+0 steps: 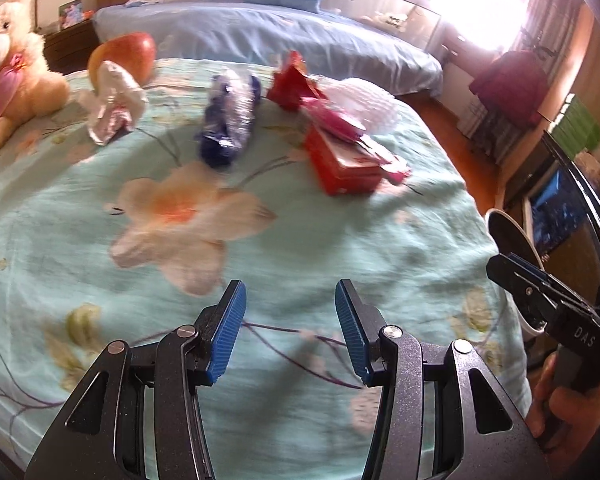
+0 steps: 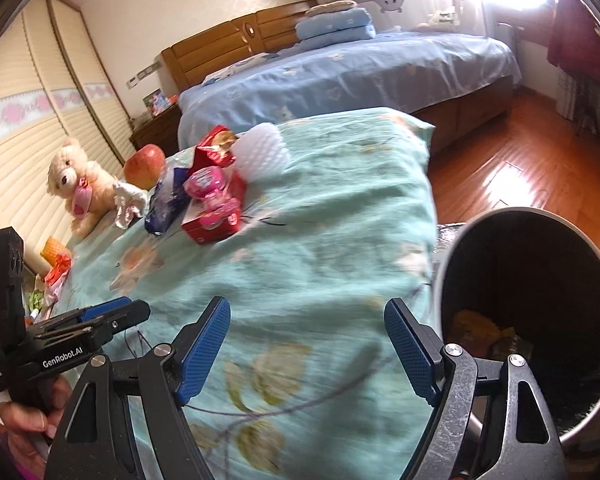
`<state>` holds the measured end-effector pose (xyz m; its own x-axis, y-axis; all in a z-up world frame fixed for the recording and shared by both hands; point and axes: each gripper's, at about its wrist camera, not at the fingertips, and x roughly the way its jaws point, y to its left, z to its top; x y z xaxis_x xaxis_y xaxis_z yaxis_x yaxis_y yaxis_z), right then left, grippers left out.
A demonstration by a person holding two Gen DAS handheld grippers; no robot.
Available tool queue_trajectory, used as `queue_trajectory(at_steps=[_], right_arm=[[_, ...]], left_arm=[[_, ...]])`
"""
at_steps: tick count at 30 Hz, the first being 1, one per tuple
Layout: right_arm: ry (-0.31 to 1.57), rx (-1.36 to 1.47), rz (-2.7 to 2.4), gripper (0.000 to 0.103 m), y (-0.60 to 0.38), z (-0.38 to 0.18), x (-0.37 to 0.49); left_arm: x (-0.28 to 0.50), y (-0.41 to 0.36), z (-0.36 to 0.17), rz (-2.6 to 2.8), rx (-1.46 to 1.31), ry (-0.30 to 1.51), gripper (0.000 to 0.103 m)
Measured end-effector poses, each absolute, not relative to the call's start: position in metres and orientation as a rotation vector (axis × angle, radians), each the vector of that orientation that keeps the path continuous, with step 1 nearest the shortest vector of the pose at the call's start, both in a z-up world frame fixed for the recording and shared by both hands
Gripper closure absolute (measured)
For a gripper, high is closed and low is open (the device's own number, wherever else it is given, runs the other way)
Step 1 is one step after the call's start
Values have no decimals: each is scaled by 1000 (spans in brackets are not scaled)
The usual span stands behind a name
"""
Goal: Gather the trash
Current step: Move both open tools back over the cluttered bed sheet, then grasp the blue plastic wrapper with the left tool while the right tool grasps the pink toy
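Note:
Trash lies in a cluster at the far end of the teal flowered bedspread (image 1: 340, 264): a crumpled white wrapper (image 1: 112, 100), a blue-and-white plastic wrapper (image 1: 228, 116), a red wrapper (image 1: 290, 84), a white foam net (image 1: 360, 100), and a red box (image 1: 344, 168) with a pink wrapper (image 1: 340, 120) on top. My left gripper (image 1: 290, 285) hovers open over the near bedspread, holding nothing. My right gripper (image 2: 307, 303) is also open and holds nothing. It is beside a dark round trash bin (image 2: 460, 240) with some yellow scraps at its bottom. The red box (image 2: 216, 220) is well ahead of it.
A red apple (image 1: 128, 54) and a cream teddy bear (image 1: 8, 76) sit near the trash at the far left. A second bed with blue sheets (image 2: 340, 76) stands beyond. Wooden floor (image 2: 520, 168) lies to the right. More wrappers (image 2: 56, 268) lie at the bedspread's left edge.

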<state>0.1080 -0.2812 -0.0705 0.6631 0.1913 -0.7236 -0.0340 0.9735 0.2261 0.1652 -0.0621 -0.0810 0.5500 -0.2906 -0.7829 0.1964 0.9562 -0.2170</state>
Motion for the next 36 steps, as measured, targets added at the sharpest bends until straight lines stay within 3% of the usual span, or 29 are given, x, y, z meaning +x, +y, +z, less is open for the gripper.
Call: queue_trajectory(at_steps=[19, 30, 36], right_arm=[[854, 135, 228, 24, -227, -72, 150], [854, 104, 252, 45, -216, -70, 181], [867, 102, 265, 51, -213, -75, 194]], left_arm=[[216, -26, -78, -224, -105, 935, 56], [266, -35, -71, -253, -68, 922, 56], [285, -43, -81, -261, -54, 943, 57]])
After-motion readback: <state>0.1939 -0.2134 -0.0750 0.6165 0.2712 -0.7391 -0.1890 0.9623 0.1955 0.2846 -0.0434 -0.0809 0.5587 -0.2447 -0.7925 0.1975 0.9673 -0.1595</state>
